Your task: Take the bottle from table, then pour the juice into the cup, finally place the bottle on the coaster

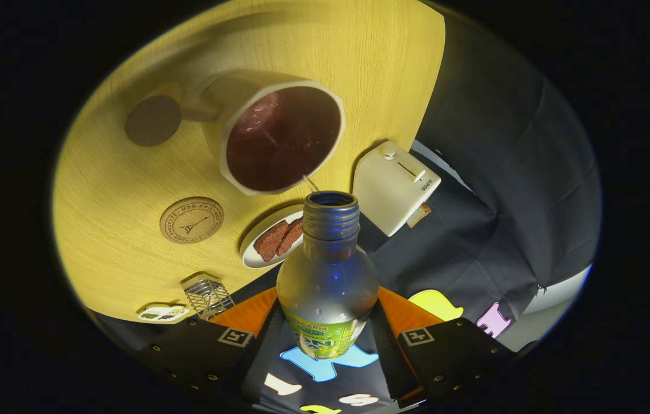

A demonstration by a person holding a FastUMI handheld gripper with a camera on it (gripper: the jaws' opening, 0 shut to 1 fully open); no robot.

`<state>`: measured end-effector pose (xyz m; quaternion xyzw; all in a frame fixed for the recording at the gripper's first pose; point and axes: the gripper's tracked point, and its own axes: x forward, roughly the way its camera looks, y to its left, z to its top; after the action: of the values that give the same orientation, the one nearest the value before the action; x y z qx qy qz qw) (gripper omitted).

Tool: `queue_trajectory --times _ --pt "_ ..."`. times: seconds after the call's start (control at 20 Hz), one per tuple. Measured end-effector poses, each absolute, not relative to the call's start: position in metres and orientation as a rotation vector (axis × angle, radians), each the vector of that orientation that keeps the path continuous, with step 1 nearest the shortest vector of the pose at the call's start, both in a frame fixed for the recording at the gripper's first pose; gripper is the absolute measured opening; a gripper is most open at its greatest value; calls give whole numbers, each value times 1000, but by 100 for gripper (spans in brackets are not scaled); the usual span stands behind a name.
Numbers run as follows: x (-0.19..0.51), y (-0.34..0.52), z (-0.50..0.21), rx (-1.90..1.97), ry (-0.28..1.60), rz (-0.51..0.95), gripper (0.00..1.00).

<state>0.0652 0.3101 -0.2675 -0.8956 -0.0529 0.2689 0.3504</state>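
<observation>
Clamping bottle [327,282] btwn both fingers of gripper [327,339], neck tipped toward cup [279,135] w/ dark juice. Thin stream off bottle mouth toward cup rim. Cork coaster [191,220] beside cup on table [129,190], w/ plate [256,253] & toaster [393,187] nearby.

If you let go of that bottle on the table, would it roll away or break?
The bottle is held in the gripper, both fingers pressing its sides. Its round body would probably roll if laid down. It looks like clear plastic, so it likely wouldn't shatter. With the cap off and the cup already holding dark juice, it's probably light and easy to tip.
</observation>
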Motion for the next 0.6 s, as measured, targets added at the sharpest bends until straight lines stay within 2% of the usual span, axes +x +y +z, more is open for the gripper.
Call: queue_trajectory --times 0.6 --pt "60 306 -276 -2201 -111 710 79"
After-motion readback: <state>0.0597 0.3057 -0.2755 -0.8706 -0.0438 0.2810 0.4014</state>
